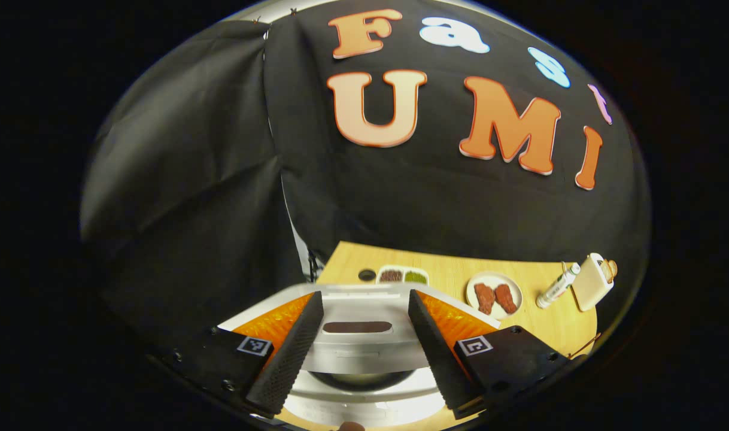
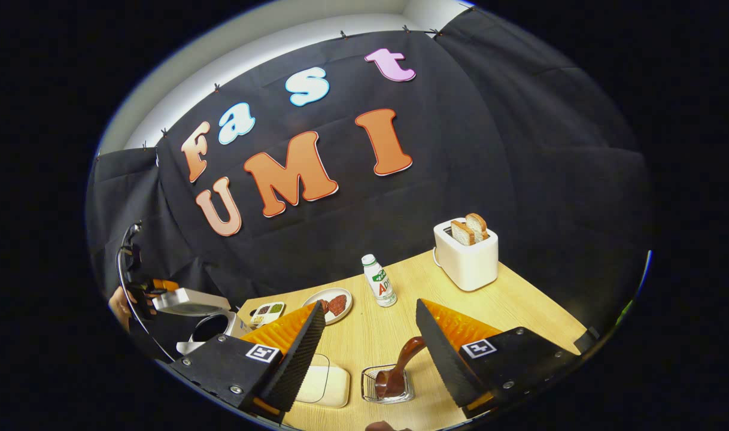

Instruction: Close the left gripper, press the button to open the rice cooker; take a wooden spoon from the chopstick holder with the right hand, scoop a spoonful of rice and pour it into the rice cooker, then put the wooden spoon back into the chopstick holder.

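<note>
In the left gripper view the rice cooker (image 1: 358, 353) stands close in front with its lid (image 1: 357, 311) raised and the dark inner pot (image 1: 358, 380) showing below. My left gripper (image 1: 365, 294) is open, one finger on either side of the lid, touching nothing. In the right gripper view my right gripper (image 2: 370, 304) is open above the table. A brown wooden spoon (image 2: 400, 365) stands in a wire chopstick holder (image 2: 387, 386) just below it, its handle leaning toward the right-hand finger. The open rice cooker (image 2: 206, 326) stands far left, by a hand holding the other gripper (image 2: 146, 290).
A white rounded box (image 2: 322, 386) lies left of the holder. On the wooden table (image 2: 520, 317) are a toaster (image 2: 466, 257) with bread, a bottle (image 2: 379, 284), a plate of meat (image 2: 331, 304) and a small compartment tray (image 2: 267, 312). Black cloth walls the booth.
</note>
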`<state>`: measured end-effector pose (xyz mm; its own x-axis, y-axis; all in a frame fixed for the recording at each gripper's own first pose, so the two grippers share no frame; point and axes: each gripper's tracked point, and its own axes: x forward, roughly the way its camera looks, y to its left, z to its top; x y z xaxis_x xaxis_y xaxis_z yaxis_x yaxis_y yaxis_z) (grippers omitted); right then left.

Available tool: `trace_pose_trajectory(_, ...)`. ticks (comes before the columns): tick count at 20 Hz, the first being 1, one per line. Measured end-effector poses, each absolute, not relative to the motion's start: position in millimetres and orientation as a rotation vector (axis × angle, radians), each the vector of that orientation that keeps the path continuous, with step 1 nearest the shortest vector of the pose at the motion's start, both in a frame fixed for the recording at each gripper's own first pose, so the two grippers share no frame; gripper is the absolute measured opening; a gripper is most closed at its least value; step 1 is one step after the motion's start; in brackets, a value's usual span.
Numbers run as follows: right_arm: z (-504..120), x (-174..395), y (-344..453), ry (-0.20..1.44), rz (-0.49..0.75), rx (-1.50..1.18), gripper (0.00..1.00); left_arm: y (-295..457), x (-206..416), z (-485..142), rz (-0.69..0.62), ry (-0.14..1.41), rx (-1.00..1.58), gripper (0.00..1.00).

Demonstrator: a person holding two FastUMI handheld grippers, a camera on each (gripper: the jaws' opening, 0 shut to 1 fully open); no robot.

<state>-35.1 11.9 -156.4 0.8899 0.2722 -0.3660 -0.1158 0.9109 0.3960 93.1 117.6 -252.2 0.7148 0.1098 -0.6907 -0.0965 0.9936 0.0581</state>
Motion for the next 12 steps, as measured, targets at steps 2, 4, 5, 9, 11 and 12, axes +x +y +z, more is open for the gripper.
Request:
trace_pose_trajectory(2,-158.1,-31.6,13.9,0.428,0.222,0.366,0.95,112.9,64.9,-282.2,0.106,0.824,0.043,0.99)
trace_pose_trajectory(4,-162.2,-29.9,17.6,0.441,0.24,0.353,0.95,112.4,39.6,-303.9,0.114,0.886,0.032,0.98)
trace_pose_trajectory(5,-162.5,-30.3,18.2,0.442,0.249,0.35,0.95,114.5,31.4,-312.4,0.123,0.91,0.02,0.98)
trace_pose_trajectory(9,-164.9,-29.7,20.2,0.441,0.267,0.352,0.95,119.2,2.5,-343.3,0.128,0.958,-0.013,0.99)
trace_pose_trajectory(11,-167.8,-29.8,21.4,0.45,0.272,0.362,0.95,121.0,-4.2,-342.6,0.119,0.978,0.008,1.0)
trace_pose_trajectory(12,-167.3,-30.2,23.6,0.452,0.278,0.374,0.95,122.1,-6.5,-345.4,0.116,1.011,0.017,1.0)
